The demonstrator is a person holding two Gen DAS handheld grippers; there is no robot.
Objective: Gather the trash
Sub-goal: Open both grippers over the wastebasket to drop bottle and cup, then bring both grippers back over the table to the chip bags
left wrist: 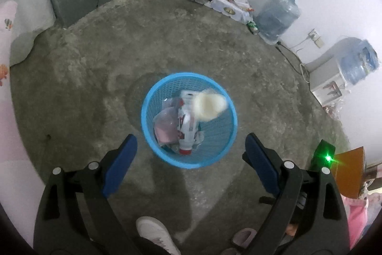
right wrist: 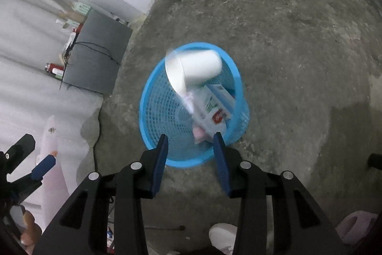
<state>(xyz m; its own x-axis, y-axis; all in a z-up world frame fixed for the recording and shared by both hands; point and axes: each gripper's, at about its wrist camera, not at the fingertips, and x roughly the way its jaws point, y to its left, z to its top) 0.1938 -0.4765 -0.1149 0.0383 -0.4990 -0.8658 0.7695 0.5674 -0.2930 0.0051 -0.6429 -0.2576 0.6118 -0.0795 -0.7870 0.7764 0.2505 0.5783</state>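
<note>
Above the blue basket point(left wrist: 188, 120), both tongs stand open and empty — left gripper point(left wrist: 191, 154) wide, right gripper point(right wrist: 189, 142) narrower. White cup point(right wrist: 193, 71) at the basket's far rim may bounce out off the carton point(right wrist: 212, 109) — falling sideways.

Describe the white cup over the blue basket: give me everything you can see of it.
The white cup looks like a plain disposable one, paper or plastic by its matte surface; motion blur smears its edges. It lies tipped on its side, its open mouth facing lower left in the right wrist view. It sits within the rim of the blue mesh basket, above a carton and wrappers. No gripper holds it. Whether it is falling or already resting on the trash, I cannot tell.
</note>
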